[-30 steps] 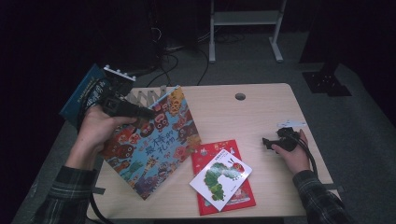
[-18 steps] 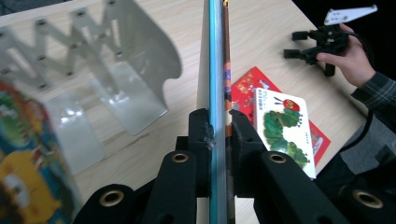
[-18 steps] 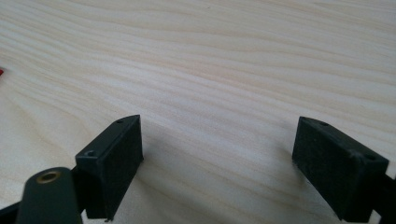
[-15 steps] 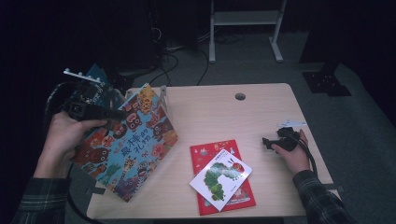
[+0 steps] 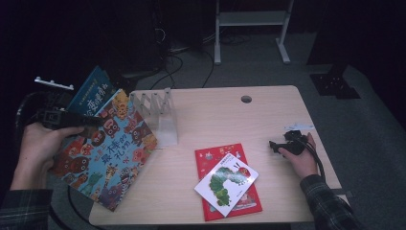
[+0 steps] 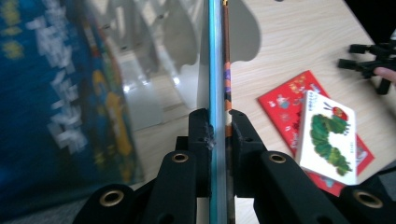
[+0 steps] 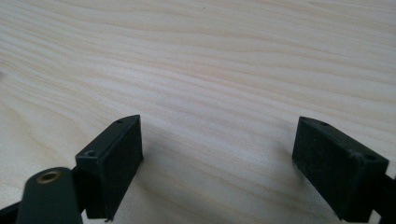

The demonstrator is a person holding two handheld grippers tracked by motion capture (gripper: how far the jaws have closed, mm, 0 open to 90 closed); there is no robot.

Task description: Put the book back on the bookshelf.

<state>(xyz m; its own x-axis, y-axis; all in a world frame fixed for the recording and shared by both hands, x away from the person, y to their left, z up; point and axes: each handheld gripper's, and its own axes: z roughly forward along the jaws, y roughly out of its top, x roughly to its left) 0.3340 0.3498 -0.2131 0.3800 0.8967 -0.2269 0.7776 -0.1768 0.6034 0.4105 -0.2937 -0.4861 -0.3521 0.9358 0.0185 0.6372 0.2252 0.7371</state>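
Moved toward the left of the frame, the left gripper (image 5: 88,120) pinches the colourful picture book (image 5: 107,153), tilted over the table's (image 5: 210,110) left edge. Right gripper (image 5: 276,145) rests spread, empty.

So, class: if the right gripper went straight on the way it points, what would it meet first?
Probably the red book, with the caterpillar book on top; the right gripper points left across bare table, though depth is unclear.

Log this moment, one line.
left gripper: shut on animal book | right gripper: open, on table | rack: empty
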